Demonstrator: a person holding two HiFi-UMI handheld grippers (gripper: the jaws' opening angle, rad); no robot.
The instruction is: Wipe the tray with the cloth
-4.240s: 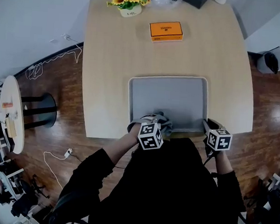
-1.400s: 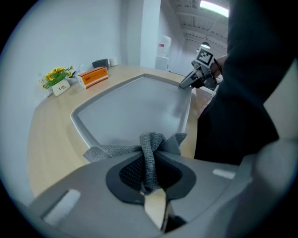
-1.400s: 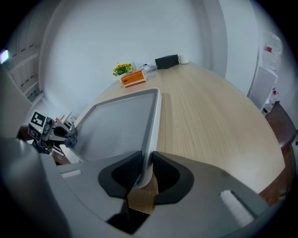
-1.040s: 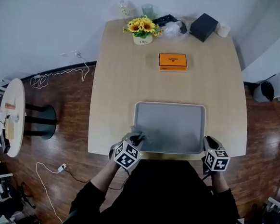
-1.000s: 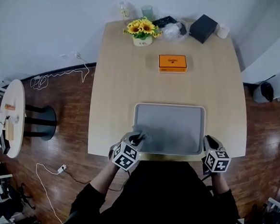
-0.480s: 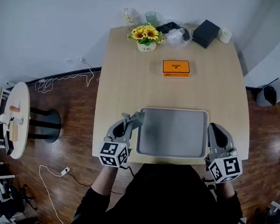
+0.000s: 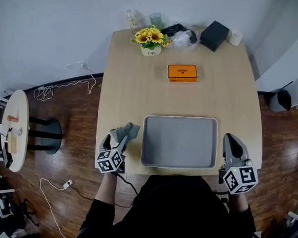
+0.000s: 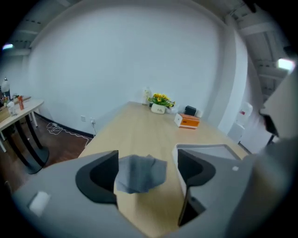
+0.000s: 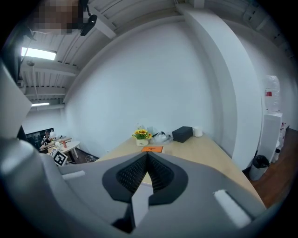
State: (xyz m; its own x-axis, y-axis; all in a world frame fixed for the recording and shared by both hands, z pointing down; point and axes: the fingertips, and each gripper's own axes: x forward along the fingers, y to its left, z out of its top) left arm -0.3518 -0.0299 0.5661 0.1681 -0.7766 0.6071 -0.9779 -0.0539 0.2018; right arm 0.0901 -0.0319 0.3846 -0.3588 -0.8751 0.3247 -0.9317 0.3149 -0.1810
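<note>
**Where the cloth lies: left of tray**

Item 1, left gripper: jaws wide apart, having just been opening. Grey cloth sits crumpled between them, its edge at the left jaw, not clamped, over the wooden table just left of the tray.

Item 2, right gripper: jaws closed together, nothing held, just right of the tray.

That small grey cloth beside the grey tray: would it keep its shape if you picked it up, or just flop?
The small grey cloth would probably flop: it is bunched in soft folds. It looks thin, so it is likely very light. Pushed across the pale wooden table, it would likely crumple rather than slide.
</note>
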